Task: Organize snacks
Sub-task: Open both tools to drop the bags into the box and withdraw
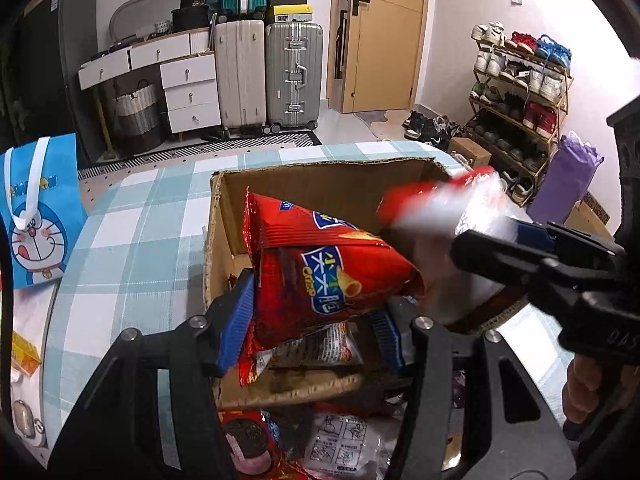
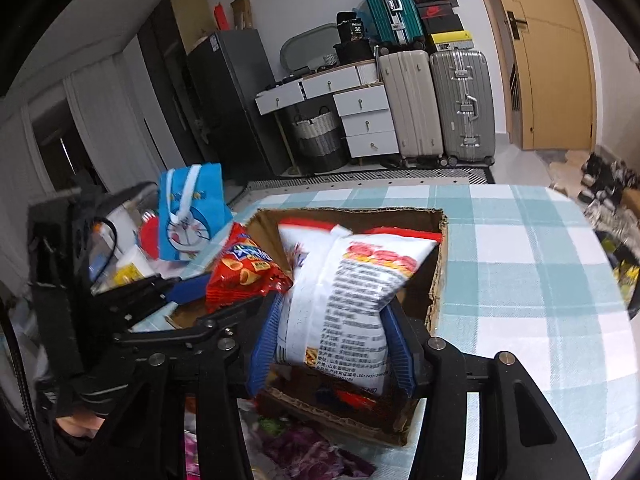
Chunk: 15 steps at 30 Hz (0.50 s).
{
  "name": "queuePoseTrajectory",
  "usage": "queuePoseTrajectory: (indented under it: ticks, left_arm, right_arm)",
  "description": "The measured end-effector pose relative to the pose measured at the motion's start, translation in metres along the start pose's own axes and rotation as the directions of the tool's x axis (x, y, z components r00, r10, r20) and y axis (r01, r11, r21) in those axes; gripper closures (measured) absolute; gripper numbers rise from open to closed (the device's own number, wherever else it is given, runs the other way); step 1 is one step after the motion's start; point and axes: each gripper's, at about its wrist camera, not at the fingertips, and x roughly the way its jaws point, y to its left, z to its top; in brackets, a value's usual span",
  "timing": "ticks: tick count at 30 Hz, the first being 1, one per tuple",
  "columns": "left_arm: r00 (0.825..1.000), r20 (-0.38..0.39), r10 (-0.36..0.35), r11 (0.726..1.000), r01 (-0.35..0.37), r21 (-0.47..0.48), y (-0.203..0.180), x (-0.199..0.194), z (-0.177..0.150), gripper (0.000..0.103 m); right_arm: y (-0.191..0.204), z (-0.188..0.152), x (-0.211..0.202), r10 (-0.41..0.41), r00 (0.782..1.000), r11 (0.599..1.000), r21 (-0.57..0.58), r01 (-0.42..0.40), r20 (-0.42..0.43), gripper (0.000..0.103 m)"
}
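Note:
My left gripper [image 1: 310, 326] is shut on a red crisp bag [image 1: 332, 272], holding it tilted over an open cardboard box [image 1: 320, 168] on the checked tablecloth. The same red crisp bag [image 2: 248, 268] shows at the box's left rim in the right wrist view. My right gripper [image 2: 334, 344] is shut on a white and red snack bag [image 2: 348, 280], its blue pads pinching the bag's lower half above the cardboard box [image 2: 352, 212]. In the left wrist view this white and red snack bag [image 1: 440, 208] is blurred, over the box's right side. More packets lie inside the box.
Several loose snack packets [image 1: 340, 448] lie on the table in front of the box. A blue cartoon gift bag [image 1: 40, 208] stands at the table's left. The checked tablecloth [image 2: 520, 260] stretches right of the box. Suitcases, drawers and a shoe rack stand beyond the table.

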Motion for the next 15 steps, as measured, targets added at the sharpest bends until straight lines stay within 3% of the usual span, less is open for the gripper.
queuePoseTrajectory:
  ticks: [2, 4, 8, 11, 13, 15]
  left_arm:
    - [1.0, -0.013, -0.011, 1.0, 0.011, -0.009, 0.003, -0.004, 0.0, 0.046]
    - [1.0, -0.005, -0.009, 1.0, 0.009, -0.015, 0.003, -0.012, -0.001, 0.032]
    - [0.999, 0.027, -0.025, 1.0, 0.025, -0.013, 0.003, -0.034, -0.004, 0.019]
    - [0.999, 0.04, -0.031, 0.999, 0.032, -0.022, 0.005, -0.051, -0.007, 0.013]
    - [0.999, 0.048, -0.024, 0.999, 0.025, -0.036, 0.009, -0.063, -0.012, 0.001]
    - [0.998, 0.062, -0.013, 0.999, 0.015, -0.04, 0.012, -0.076, -0.02, 0.001]
  right_arm:
    - [0.001, 0.0, -0.006, 0.002, 1.0, 1.0, -0.002, -0.002, 0.017, 0.051]
    - [0.002, 0.001, -0.014, -0.002, 0.999, 1.0, -0.004, 0.003, 0.04, 0.047]
    - [0.002, 0.002, -0.036, -0.002, 0.996, 1.0, 0.005, 0.002, 0.086, 0.018]
    - [-0.002, -0.002, -0.052, -0.014, 0.993, 0.999, 0.038, 0.01, 0.114, 0.008]
    - [-0.008, -0.006, -0.062, 0.004, 0.992, 0.997, 0.078, -0.014, 0.126, 0.002]
    - [-0.014, -0.011, -0.071, 0.01, 0.992, 0.993, 0.112, -0.024, 0.128, 0.001]
